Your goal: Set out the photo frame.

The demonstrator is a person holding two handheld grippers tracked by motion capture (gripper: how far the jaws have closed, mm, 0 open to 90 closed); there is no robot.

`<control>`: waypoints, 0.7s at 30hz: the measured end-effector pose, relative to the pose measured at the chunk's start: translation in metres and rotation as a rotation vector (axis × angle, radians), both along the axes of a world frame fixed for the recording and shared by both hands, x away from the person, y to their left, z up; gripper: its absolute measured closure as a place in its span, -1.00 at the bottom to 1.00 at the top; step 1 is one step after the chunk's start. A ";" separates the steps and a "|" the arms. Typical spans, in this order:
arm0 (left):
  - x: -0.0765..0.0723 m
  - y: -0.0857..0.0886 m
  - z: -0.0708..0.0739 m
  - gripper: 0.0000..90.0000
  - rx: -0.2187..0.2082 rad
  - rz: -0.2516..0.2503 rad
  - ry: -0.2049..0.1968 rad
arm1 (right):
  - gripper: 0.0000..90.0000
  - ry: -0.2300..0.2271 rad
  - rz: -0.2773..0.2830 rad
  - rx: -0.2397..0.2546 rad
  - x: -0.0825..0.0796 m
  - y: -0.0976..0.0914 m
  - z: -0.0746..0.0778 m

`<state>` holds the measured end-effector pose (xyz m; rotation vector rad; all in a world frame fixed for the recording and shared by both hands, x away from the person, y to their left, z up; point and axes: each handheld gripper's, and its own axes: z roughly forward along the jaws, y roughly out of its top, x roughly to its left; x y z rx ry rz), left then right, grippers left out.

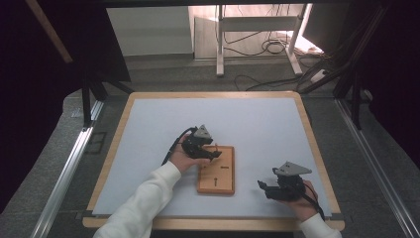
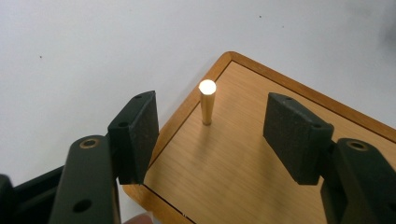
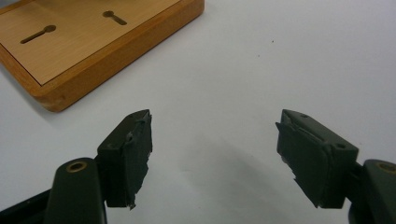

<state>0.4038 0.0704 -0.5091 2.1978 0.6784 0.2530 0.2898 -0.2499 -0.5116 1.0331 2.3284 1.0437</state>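
A flat wooden board (image 1: 216, 171) lies on the white table, with two keyhole slots (image 3: 38, 34) cut into its top. A short brass peg (image 2: 207, 105) stands upright near the board's (image 2: 243, 154) far corner. My left gripper (image 1: 214, 154) hovers over that end, held in a hand with a white sleeve. In the left gripper view its pads (image 2: 135, 135) stand wide apart, and the peg sits just ahead between them, untouched. My right gripper (image 1: 262, 188) rests low to the right of the board (image 3: 93, 42), open (image 3: 215, 158) over bare table.
The white mat (image 1: 257, 124) has a wooden rim (image 1: 317, 148) all round. Metal rails (image 1: 64, 173) flank the table on both sides. Beyond the far edge are a white stand (image 1: 220, 44) and cables (image 1: 272, 47) on the floor.
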 end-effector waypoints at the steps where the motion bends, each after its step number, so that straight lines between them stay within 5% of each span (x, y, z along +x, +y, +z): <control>1: 0.001 -0.001 0.000 -0.17 -0.006 0.002 0.003 | -0.41 0.001 0.000 -0.001 0.000 0.000 0.000; 9: 0.011 -0.006 -0.004 0.02 -0.013 -0.024 0.012 | -0.41 -0.003 0.006 -0.008 0.000 0.001 -0.001; 21: 0.010 -0.007 -0.011 0.58 -0.019 -0.041 0.008 | -0.41 -0.005 0.004 -0.008 0.000 0.001 -0.001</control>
